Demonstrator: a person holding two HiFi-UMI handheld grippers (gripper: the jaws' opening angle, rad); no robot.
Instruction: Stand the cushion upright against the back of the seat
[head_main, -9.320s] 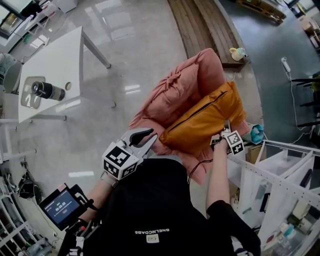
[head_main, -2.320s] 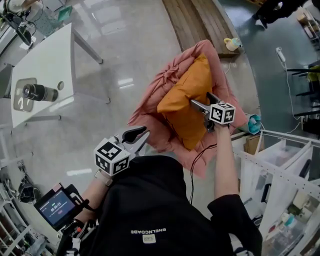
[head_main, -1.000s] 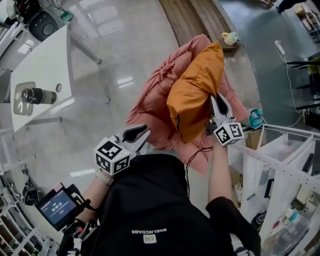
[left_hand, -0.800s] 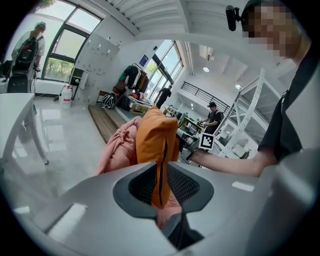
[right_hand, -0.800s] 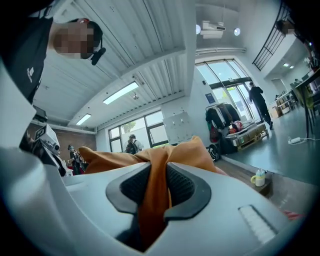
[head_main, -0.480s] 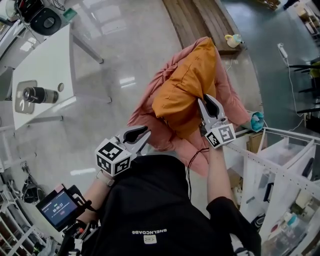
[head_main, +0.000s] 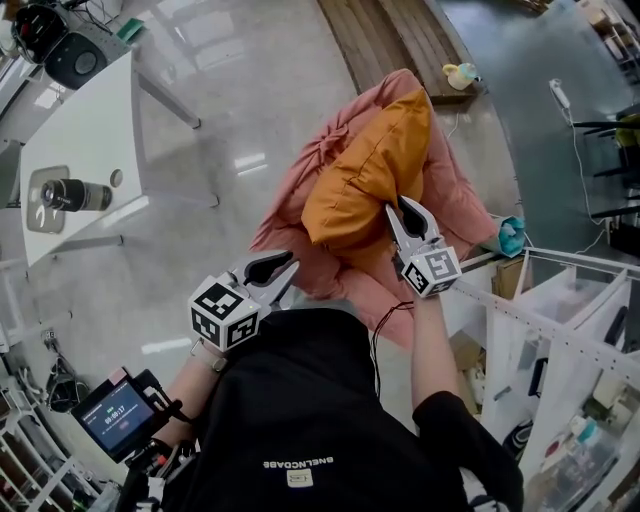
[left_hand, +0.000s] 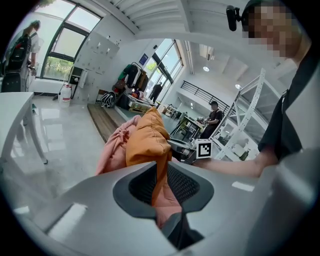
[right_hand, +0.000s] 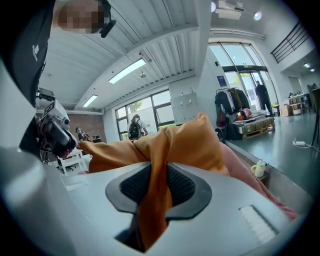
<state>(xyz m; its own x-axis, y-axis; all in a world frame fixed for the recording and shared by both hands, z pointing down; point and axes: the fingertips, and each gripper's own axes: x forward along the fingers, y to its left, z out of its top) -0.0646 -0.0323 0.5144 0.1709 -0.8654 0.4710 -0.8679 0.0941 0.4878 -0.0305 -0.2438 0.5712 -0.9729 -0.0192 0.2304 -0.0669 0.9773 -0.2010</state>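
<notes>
Orange cushion (head_main: 365, 175) standing on edge on a pink seat (head_main: 290, 215), tilted, its upper corner level with the top of the seat's back. In the left gripper view the cushion rises higher than the pink padding beside it. Whether its far face rests flat on the back cannot be told from these views.

Right gripper (head_main: 402, 212) at the cushion's near lower edge, on the side toward the rack (head_main: 560, 330). Its jaws are clamped on a fold of the orange cover: in the right gripper view the cloth runs down between the two ribbed pads and fills the gap. The marker cube of this gripper faces the head camera, and the person's bare forearm (head_main: 430, 350) extends back from it.

Left gripper (head_main: 283, 272) held apart from the cushion, over the seat's near edge and close to the person's dark shirt (head_main: 300, 420). Its jaws stand slightly apart with nothing between them; cushion and seat show only at a distance through the gap.

A white table (head_main: 90, 130) stands well to the left on the glossy floor (head_main: 250, 80), bearing a dark cylinder (head_main: 65, 195) lying on its side. A wooden platform (head_main: 390, 30) lies beyond the seat. A small screen (head_main: 112, 415) sits at the person's left wrist.
</notes>
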